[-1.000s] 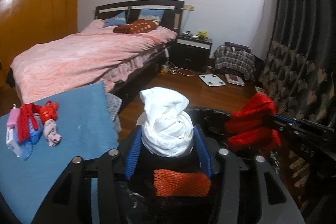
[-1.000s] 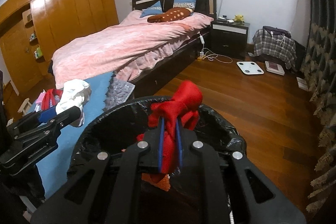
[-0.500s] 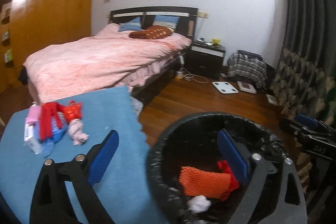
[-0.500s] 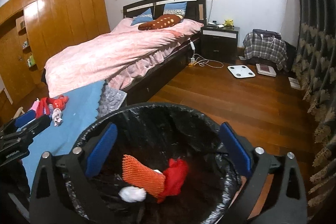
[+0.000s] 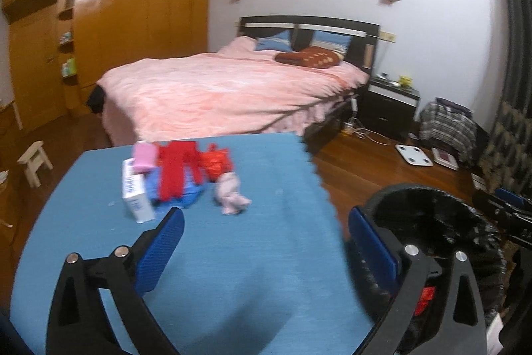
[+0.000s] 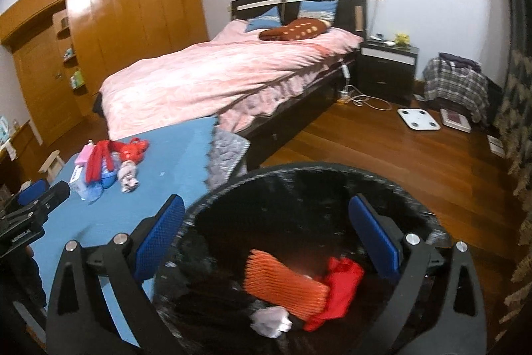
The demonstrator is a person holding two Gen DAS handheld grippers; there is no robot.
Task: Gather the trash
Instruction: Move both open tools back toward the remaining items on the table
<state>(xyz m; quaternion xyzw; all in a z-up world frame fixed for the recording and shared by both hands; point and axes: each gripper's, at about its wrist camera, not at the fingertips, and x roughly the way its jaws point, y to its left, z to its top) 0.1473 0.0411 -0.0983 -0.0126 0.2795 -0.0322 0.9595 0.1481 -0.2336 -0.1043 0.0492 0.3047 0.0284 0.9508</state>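
A black-lined trash bin (image 6: 299, 182) stands beside a blue-covered table (image 5: 232, 255). In it lie an orange mesh piece (image 6: 282, 278), a red cloth (image 6: 339, 281) and a white wad (image 6: 271, 320). My right gripper (image 6: 266, 228) is open and empty above the bin. My left gripper (image 5: 266, 238) is open and empty over the table's near part; the bin (image 5: 432, 212) is at its right. On the table lies a pile: a pink crumpled wad (image 5: 231, 193), red items (image 5: 179, 168), a white box (image 5: 136, 192), a pink packet (image 5: 144, 157) and a blue wrapper (image 5: 191, 193).
A bed with a pink cover (image 6: 232, 65) stands behind the table. A nightstand (image 6: 387, 69), a white scale (image 6: 419, 118) and a plaid bag (image 6: 455, 82) are across the wooden floor. A small stool (image 5: 31, 162) is at the left. Curtains (image 6: 518, 122) hang at the right.
Both grippers opened and dropped the white wad and the red cloth into the bin. My left gripper then swung left over the table. My right gripper stays over the bin.
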